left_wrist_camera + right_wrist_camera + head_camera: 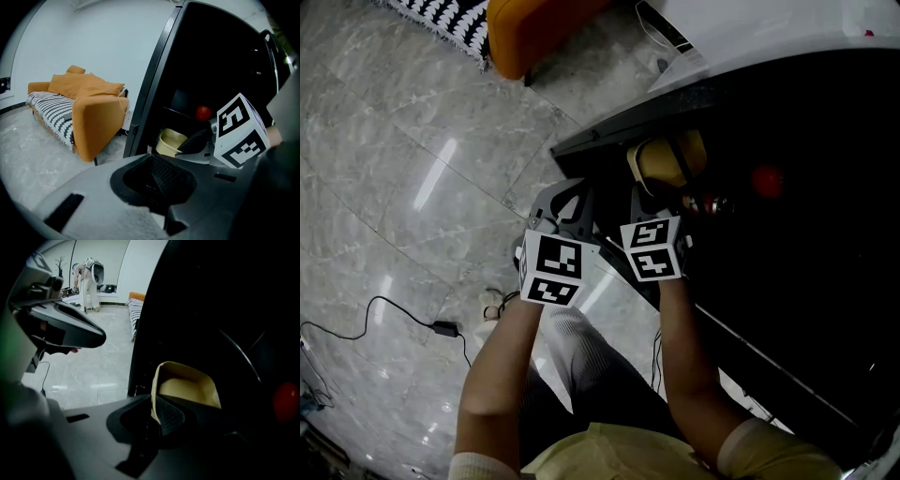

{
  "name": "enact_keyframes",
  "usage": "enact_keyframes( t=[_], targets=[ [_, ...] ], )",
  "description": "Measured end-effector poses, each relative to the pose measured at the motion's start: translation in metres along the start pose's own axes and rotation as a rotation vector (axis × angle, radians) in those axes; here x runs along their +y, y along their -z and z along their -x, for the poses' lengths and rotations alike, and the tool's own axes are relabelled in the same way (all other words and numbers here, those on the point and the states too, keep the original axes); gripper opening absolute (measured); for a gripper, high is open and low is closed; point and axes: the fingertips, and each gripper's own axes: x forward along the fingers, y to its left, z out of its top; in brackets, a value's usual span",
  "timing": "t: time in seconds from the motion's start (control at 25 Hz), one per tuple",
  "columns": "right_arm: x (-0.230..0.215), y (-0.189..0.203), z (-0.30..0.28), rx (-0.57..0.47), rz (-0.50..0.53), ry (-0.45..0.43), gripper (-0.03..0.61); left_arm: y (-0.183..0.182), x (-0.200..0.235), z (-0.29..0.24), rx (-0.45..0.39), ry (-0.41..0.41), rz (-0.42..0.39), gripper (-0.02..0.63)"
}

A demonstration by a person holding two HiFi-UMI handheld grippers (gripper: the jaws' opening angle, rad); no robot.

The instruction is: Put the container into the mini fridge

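Right gripper: the jaws are sitting narrow, clamping the near wall of the tan container. The wall's edge is running straight down between the two pads. In the head view this gripper is showing at the centre of the frame, reaching into the dark opening of the mini fridge, with the container just above its marker cube.

Container location: it is sitting just inside the fridge's front edge, open side up. Whether it is resting on a shelf or hanging clear in the grip cannot be told. In the left gripper view the container is appearing at the frame's centre, just right of the fridge's front edge.

Left gripper: the jaws are lying together with nothing between them. In the head view it is hovering just left of the right gripper, outside the fridge opening, over the grey marble floor.

Other items: a red round object is sitting deeper in the fridge, above and to the right of the container. An orange sofa with a black-and-white striped cover is standing at the left of the left gripper view. A black cable is trailing across the floor at the lower left of the head view.
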Motion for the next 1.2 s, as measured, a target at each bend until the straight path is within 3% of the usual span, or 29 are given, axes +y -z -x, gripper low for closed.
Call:
enact_keyframes(
  t=[0.6,1.2],
  targets=[
    [-0.006,-0.017,0.015,-0.077,-0.073,0.084,0.037,-0.01,0.006,0.019,-0.024,-0.006,-0.015,0.025],
    [0.014,-0.052,0.076,-0.2,-0.131,0.123,0.036,-0.026,0.003,0.063,-0.034,-0.008,-0.089,0.025]
  ],
)
